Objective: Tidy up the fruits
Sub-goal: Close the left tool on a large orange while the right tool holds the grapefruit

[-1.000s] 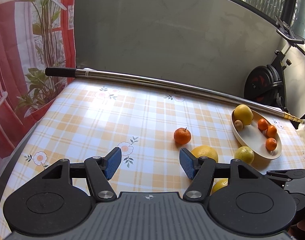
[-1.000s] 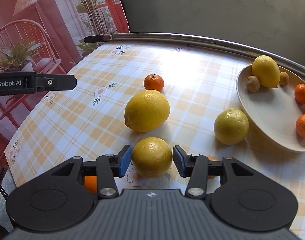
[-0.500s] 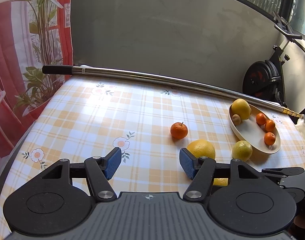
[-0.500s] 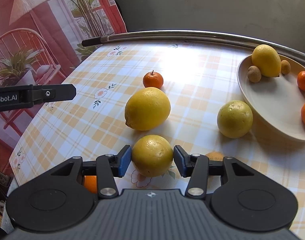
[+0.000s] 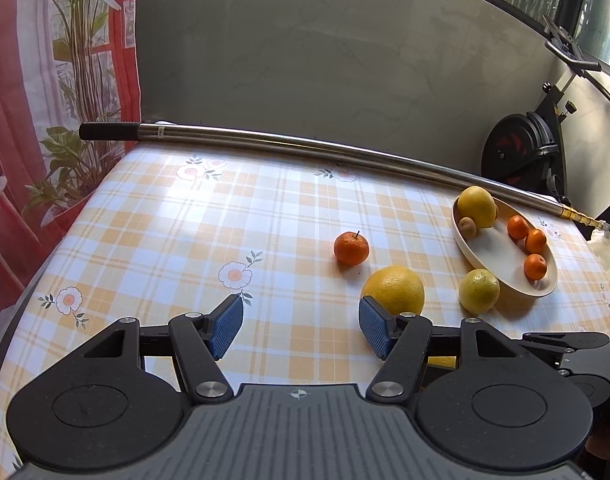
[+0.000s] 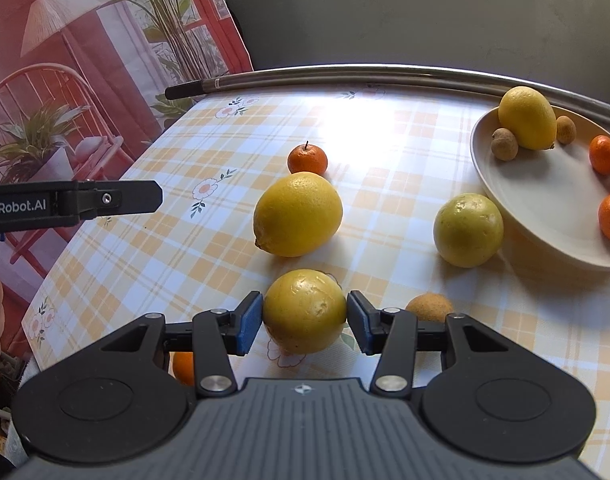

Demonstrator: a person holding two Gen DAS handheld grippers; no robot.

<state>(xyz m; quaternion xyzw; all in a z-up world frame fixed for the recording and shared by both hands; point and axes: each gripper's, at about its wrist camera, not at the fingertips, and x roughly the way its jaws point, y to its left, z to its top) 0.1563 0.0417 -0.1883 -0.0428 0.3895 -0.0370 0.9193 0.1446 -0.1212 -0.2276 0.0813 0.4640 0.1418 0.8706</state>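
My right gripper is shut on a round yellow fruit, its blue pads pressed against both sides. Just beyond it lie a big lemon, a tangerine and a greenish-yellow fruit on the checked tablecloth. The white plate at the right holds a lemon, small brown fruits and tangerines. My left gripper stands open over bare cloth with nothing between its fingers. From there the big lemon sits just past its right finger, and the plate is farther right.
A steel pole lies along the table's far edge against a grey wall. An exercise bike stands behind the right corner. A small brown fruit and an orange one lie partly hidden under the right gripper's fingers.
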